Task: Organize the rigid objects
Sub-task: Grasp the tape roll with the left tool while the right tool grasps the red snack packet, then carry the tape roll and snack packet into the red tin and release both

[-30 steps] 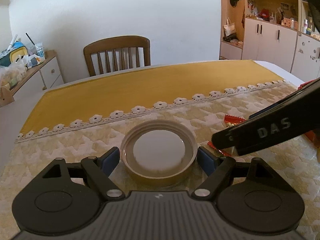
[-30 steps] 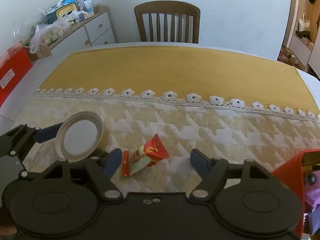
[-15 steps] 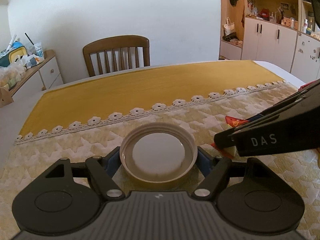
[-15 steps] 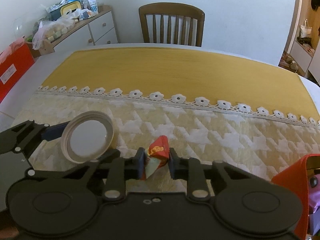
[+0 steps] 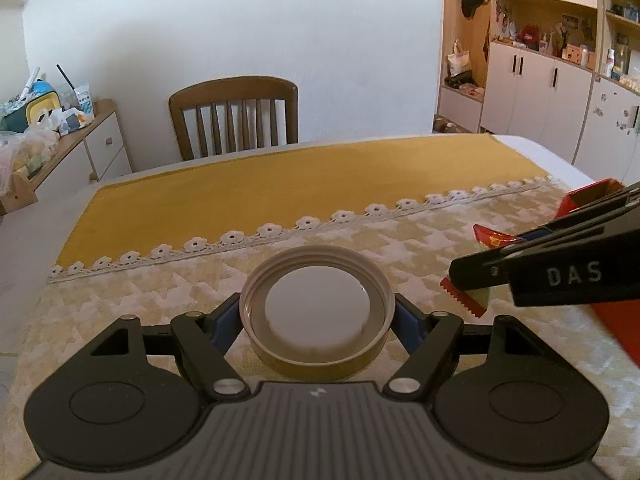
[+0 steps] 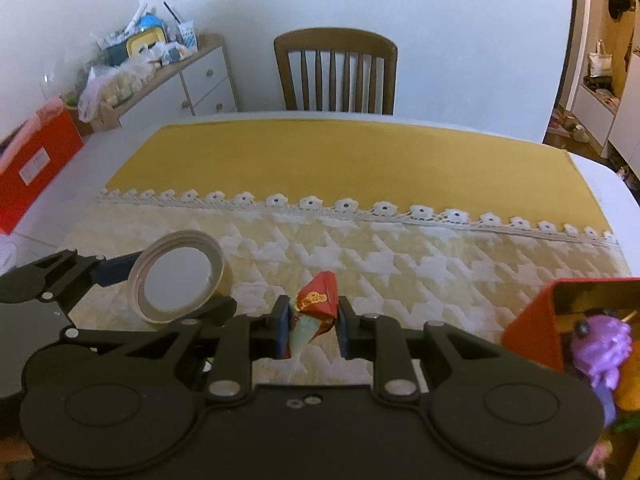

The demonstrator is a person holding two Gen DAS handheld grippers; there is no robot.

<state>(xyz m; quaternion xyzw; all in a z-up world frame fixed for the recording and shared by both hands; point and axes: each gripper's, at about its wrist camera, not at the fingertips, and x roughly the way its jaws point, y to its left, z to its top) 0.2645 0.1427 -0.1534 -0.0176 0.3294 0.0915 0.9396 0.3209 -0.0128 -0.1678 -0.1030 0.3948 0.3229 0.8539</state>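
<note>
A round gold lid [image 5: 316,312] with a white inner face lies upside down between the fingers of my left gripper [image 5: 316,322], which is shut on its rim. The lid [image 6: 180,280] also shows in the right wrist view, held off the cloth. My right gripper [image 6: 313,326] is shut on a red and white candy packet [image 6: 316,308], lifted above the cloth. In the left wrist view the packet [image 5: 480,276] shows at the right, clamped by the right gripper's fingers [image 5: 520,260].
A red tin box [image 6: 536,328] with a purple toy [image 6: 600,348] inside stands at the right of the table. The tablecloth [image 6: 340,164] is yellow at the back, patterned near me. A wooden chair [image 6: 336,72] stands behind the table. A cluttered sideboard [image 6: 160,72] stands at the left.
My right gripper closed on the candy packet and lifted it. My left gripper closed on the lid's rim and raised it slightly.
</note>
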